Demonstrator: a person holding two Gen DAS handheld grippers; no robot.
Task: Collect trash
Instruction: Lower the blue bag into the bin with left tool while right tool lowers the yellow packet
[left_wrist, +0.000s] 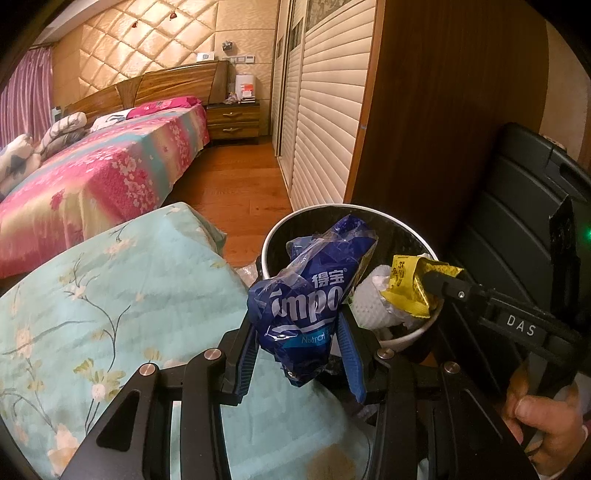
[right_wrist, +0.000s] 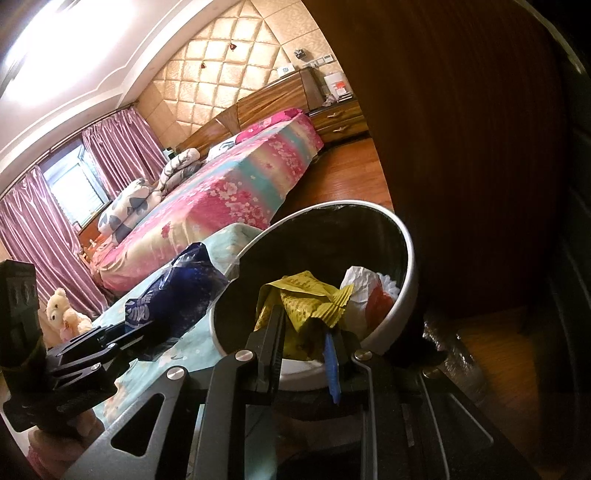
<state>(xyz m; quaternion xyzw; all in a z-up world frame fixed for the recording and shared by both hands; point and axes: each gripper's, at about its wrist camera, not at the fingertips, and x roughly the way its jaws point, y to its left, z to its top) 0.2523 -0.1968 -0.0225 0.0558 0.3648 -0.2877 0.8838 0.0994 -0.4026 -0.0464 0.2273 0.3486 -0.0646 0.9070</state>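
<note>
The left gripper pinches a crumpled blue wrapper at the 9 o'clock rim of a white trash bin. The right gripper clamps a yellow wrapper above the bin, over white tissue. The blue wrapper reads "得宝"; the right gripper is marked "DAS". A floral bedspread lies at 9 o'clock.

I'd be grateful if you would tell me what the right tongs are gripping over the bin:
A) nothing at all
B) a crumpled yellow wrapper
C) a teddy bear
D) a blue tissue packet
B: the right tongs are shut on the crumpled yellow wrapper over the white-rimmed bin, while the blue tissue packet sits in the left tongs.
</note>
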